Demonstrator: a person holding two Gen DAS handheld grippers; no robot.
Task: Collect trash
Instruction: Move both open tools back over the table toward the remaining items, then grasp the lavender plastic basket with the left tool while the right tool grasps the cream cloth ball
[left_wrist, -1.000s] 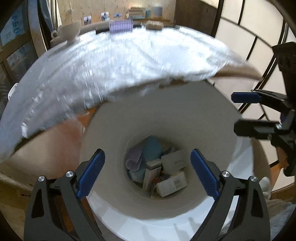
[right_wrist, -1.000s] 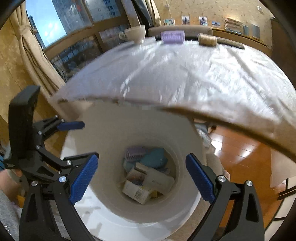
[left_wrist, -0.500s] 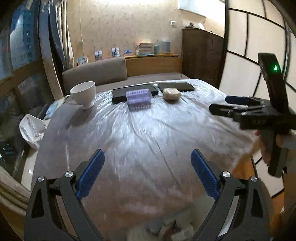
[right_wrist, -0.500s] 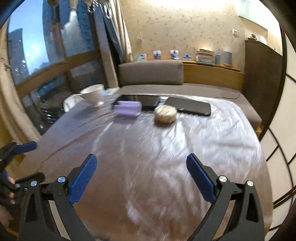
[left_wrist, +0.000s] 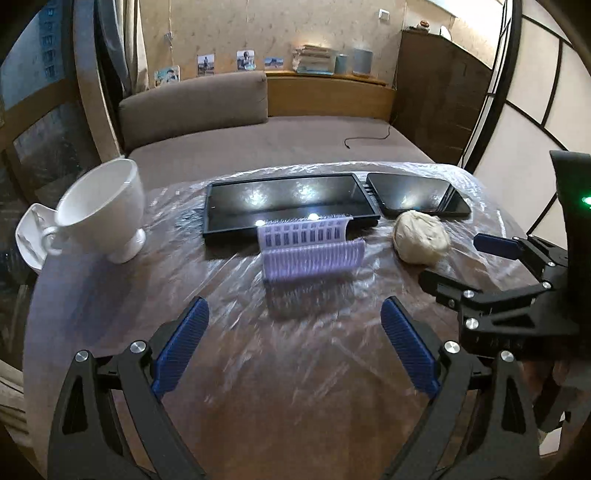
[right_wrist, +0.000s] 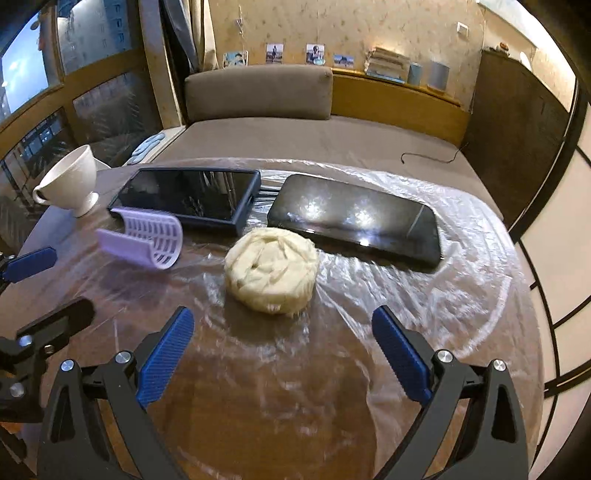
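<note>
A round table (left_wrist: 258, 406) covered in clear plastic film carries a lilac slotted plastic piece (left_wrist: 310, 247) (right_wrist: 147, 238) and a pale crumpled wad (left_wrist: 421, 236) (right_wrist: 271, 269). My left gripper (left_wrist: 293, 345) hovers open over the near table, short of the lilac piece, nothing between its fingers. My right gripper (right_wrist: 282, 354) is open too, just in front of the pale wad. In the left wrist view the right gripper (left_wrist: 491, 258) shows at the right, held by a hand. The left gripper's blue pads (right_wrist: 27, 264) appear at the left edge of the right wrist view.
A white cup (left_wrist: 105, 210) stands at the table's left with crumpled white paper (left_wrist: 29, 232) behind it. Two dark tablets (left_wrist: 291, 201) (left_wrist: 417, 194) lie at the far side. A brown sofa (left_wrist: 258, 122) sits beyond.
Both grippers rose from over a white bin holding boxes and wrappers up to the tabletop and moved forward toward the lilac piece and the wad. Both stayed open.
</note>
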